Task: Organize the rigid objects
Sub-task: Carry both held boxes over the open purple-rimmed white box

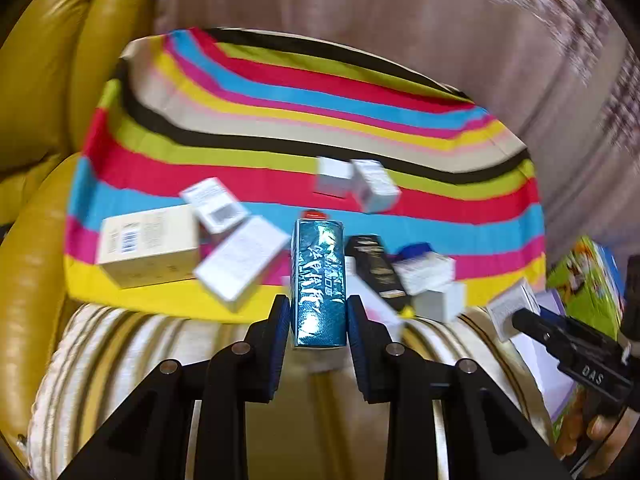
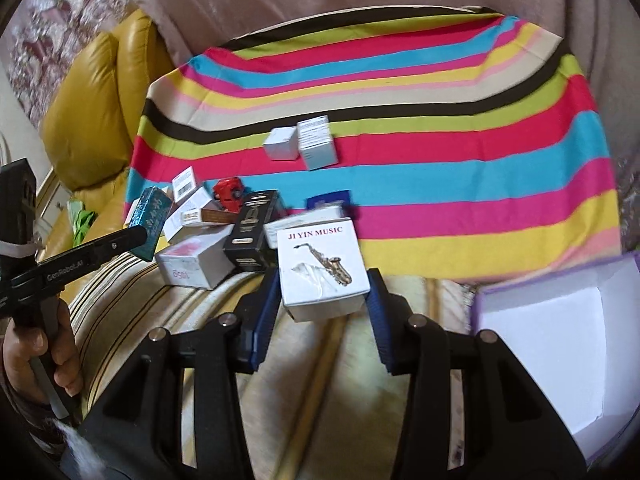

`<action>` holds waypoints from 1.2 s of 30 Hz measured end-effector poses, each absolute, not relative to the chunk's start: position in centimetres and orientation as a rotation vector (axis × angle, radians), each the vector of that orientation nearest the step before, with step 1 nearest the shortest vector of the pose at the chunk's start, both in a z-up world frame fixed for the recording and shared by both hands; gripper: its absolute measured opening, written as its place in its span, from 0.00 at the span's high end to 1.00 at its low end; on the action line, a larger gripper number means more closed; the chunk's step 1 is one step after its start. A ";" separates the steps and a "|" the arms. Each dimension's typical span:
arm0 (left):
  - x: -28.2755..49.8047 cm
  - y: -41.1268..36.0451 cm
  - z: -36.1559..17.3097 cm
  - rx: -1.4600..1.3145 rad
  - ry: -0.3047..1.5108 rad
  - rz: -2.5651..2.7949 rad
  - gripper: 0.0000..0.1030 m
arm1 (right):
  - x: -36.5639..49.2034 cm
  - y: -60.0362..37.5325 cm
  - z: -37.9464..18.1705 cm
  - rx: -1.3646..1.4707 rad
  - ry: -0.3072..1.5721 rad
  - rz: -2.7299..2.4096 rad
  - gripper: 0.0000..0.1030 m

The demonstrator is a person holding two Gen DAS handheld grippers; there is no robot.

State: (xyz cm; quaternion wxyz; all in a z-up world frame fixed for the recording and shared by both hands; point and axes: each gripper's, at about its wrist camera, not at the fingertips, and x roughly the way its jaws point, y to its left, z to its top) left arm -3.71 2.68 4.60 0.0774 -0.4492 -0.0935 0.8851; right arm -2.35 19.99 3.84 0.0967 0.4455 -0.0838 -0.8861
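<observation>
Between the fingers of our left gripper (image 1: 318, 320) in the left wrist view stands the teal box (image 1: 319, 282), upright, with the blue pads pressed on its two long sides, so we read the jaws as clamped on it. It is held low on its body and reaches well forward of the pads, which worries us: a tall box gripped near one end could pivot or slide out if we swing quickly. Just beyond it a black box (image 1: 376, 270) and several white boxes lie jumbled at the near edge of the striped cloth (image 1: 280, 128), with a beige carton (image 1: 150, 244) to the left. Lowering the teal box carelessly could knock that heap over the cloth's edge.

From the right wrist view, our right gripper (image 2: 324, 300) has its pads against both sides of the saxophone box (image 2: 322, 266); we judge the jaws closed on it, though the right pad's contact is blurred. The box looks slightly tilted, so a weak squeeze might let it twist. To the right sits an open purple-edged box (image 2: 560, 356), possibly where things are to go; we cannot be sure. Two white boxes (image 2: 300, 142) stand side by side farther out on the cloth. The left gripper shows at the left here, near the pile, so both tools could collide if they converge.
</observation>
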 end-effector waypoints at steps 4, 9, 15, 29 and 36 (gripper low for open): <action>-3.7 5.8 5.2 -1.322 -0.210 2.606 0.71 | -1.4 22.5 3.7 1.337 -0.328 -2.658 0.54; -3.6 9.8 6.7 -1.261 -0.100 2.567 0.71 | 0.0 25.5 3.9 1.337 -0.395 -2.711 0.54; -3.5 15.7 6.8 -1.233 -0.006 2.431 0.71 | 1.2 29.5 3.4 1.362 -0.486 -2.774 0.54; -3.9 25.4 3.9 -1.300 0.037 2.131 0.71 | 4.3 35.3 1.4 1.495 -0.558 -2.892 0.54; -4.1 28.0 2.7 -1.326 -0.006 2.018 0.70 | 5.0 36.8 1.2 1.507 -0.599 -2.922 0.54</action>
